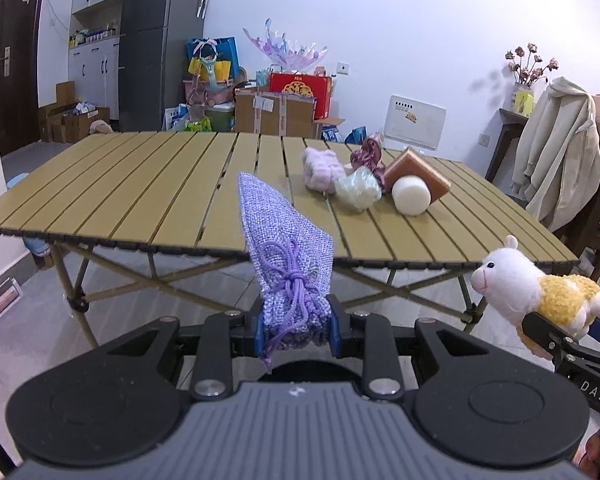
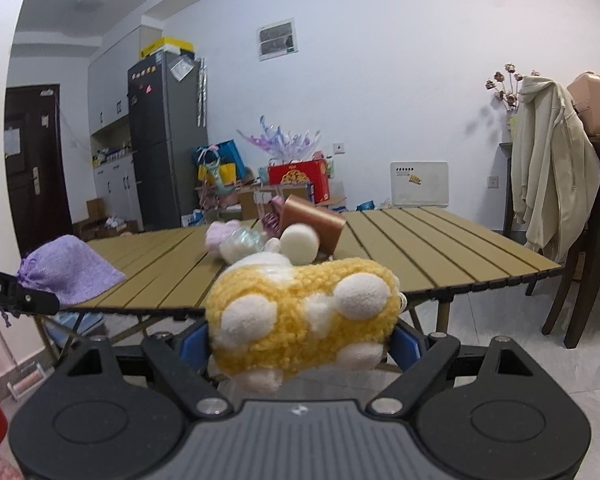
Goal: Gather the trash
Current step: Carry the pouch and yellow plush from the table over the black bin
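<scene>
Cluttered boxes, a dark fridge and a white wall sit behind the slatted olive-tan folding desk [image 1: 148,184], which we face from just off its near edge. Our left gripper [image 1: 298,330] is clamped narrow on the neck of a lilac woven drawstring pouch [image 1: 280,236], held upright in the air. Our right gripper [image 2: 304,340] stands wide around a yellow-and-white plush sheep toy [image 2: 300,312], pads pressing its sides. More bits lie in a pile on the desk: a pink fluffy bundle [image 1: 322,168], a pale crinkled wrapper [image 1: 358,189], a white foam cylinder [image 1: 411,195] and a brown block [image 1: 418,174]. We judge both hands are mid-carry. No bin shows, so next we must find one and release over it.
</scene>
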Action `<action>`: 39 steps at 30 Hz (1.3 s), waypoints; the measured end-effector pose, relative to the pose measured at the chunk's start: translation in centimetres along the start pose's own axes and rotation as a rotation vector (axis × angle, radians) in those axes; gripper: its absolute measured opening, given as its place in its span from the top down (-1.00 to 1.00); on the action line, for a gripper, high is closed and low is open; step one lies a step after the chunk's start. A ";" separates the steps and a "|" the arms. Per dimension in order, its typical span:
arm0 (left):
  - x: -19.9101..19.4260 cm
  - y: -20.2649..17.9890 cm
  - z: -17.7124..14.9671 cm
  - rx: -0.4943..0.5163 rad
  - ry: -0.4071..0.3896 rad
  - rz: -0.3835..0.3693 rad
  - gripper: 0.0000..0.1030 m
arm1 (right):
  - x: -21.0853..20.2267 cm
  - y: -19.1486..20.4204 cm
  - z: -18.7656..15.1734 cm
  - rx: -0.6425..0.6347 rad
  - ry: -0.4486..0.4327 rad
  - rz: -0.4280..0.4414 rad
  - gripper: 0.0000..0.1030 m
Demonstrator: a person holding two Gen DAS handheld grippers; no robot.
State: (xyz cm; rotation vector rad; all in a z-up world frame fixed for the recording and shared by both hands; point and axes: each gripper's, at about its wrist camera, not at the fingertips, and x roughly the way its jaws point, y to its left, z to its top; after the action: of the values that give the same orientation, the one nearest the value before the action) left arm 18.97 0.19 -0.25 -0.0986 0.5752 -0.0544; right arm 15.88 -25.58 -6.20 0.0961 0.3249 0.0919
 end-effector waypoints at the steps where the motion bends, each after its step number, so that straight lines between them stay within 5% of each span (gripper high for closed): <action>1: -0.1 0.0 -0.2 0.000 0.005 0.000 0.44 | -0.1 0.3 -0.3 -0.004 0.007 0.004 -0.70; 24: 2.5 4.0 -8.2 -0.007 0.180 0.050 0.44 | 0.5 2.4 -5.6 -0.028 0.213 0.007 -0.70; 39: 7.1 5.6 -11.9 -0.007 0.299 0.096 0.44 | 3.1 0.0 -8.8 0.004 0.308 -0.058 -0.70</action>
State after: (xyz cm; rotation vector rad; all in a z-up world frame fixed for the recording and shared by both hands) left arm 18.55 4.25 -14.56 -0.0700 0.8781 0.0267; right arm 16.03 -24.57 -15.45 0.0766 0.6352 0.0483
